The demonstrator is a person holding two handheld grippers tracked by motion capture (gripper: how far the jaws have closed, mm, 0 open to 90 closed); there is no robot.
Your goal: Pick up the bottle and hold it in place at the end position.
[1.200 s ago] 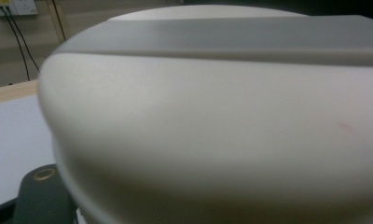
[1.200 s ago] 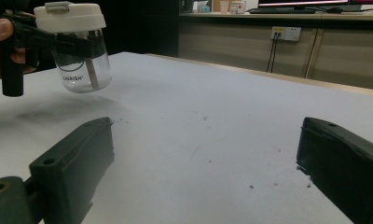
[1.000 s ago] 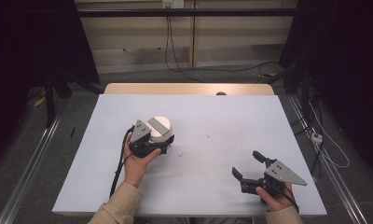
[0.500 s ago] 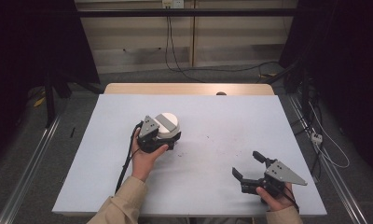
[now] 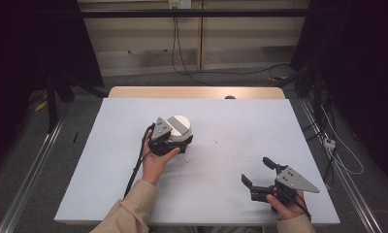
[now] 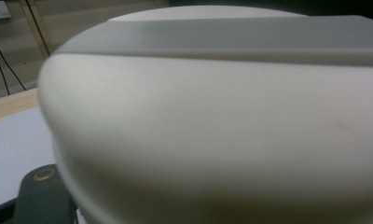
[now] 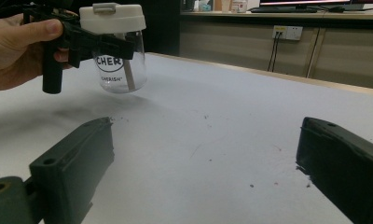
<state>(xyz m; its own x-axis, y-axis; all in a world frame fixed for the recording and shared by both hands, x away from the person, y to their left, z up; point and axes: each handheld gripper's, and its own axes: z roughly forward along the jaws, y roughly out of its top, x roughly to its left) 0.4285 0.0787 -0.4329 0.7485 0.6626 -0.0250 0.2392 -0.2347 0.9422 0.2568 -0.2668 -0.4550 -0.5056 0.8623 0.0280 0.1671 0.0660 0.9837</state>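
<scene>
left claw tight on clear jar w/ white lid, off table; right claw wide open, empty

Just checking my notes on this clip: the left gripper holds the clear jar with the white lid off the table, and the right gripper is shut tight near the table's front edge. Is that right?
One thing is off: the right gripper is open, not shut. The right gripper view shows its two black jaws standing wide apart with nothing between them. The rest holds: the left gripper clamps the clear jar just below its white lid, lifted off the table.
</scene>
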